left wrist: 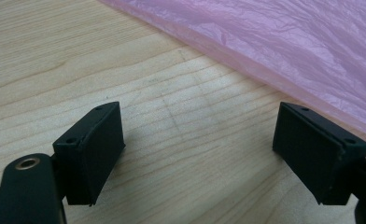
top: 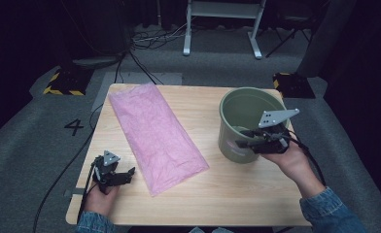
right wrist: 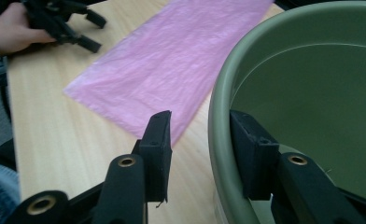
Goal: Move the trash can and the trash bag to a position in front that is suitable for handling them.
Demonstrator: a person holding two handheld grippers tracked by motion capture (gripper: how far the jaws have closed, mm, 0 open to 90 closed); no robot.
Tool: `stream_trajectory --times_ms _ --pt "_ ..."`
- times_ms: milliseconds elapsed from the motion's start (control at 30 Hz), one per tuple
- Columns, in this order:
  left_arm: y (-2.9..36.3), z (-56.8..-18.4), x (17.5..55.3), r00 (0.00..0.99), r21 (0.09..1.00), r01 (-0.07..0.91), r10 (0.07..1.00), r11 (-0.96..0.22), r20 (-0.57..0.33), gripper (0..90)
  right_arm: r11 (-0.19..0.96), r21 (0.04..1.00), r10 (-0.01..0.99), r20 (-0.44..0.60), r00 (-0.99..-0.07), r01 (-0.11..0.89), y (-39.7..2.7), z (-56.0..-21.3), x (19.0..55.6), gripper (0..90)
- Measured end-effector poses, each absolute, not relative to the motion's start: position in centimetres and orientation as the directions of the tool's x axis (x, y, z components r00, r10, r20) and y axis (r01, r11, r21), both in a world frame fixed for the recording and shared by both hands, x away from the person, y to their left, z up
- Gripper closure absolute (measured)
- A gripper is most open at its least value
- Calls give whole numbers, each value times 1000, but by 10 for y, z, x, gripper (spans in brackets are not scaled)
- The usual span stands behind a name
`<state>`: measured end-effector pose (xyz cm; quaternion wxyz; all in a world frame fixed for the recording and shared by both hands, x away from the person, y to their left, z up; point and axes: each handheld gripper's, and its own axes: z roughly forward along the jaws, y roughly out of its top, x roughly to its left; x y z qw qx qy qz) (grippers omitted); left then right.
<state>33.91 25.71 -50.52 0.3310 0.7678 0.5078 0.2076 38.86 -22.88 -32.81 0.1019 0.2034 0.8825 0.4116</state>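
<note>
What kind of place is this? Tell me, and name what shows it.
Probably a lab or studio set up for recording handling work, not a home. A lone wooden table stands on grey carpet with a floor marking "4", hazard-striped blocks sit beside it, and loose cables trail into dark surroundings.

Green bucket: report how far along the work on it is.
Done: nothing visibly; the pink bag lies flat on the table. In hand: the right gripper straddles the green bucket rim, one jaw inside, a gap outside. Left: gripping it; the left gripper waits open beside the bag.
</note>
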Motion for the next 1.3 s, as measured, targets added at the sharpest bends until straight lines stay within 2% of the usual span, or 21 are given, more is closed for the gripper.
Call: stream_trajectory --times_ms 267,600,733,867,1300 --pt "257 -505 342 392 719 643 920 -264 -12 167 564 778 390 44 -920 277 -221 -329 358 585" --pt "256 -505 344 396 720 640 918 -267 -13 168 597 773 322 15 -946 216 -209 -328 314 565" --pt "256 -505 344 396 721 640 918 -267 -12 168 601 765 319 35 -947 231 -206 -327 299 552" --pt "256 -505 344 398 720 640 917 -268 -12 169 584 785 282 41 -958 206 -203 -328 283 557" --pt "256 -505 344 396 721 640 918 -266 -13 169 621 766 193 58 -979 168 -192 -324 254 569"
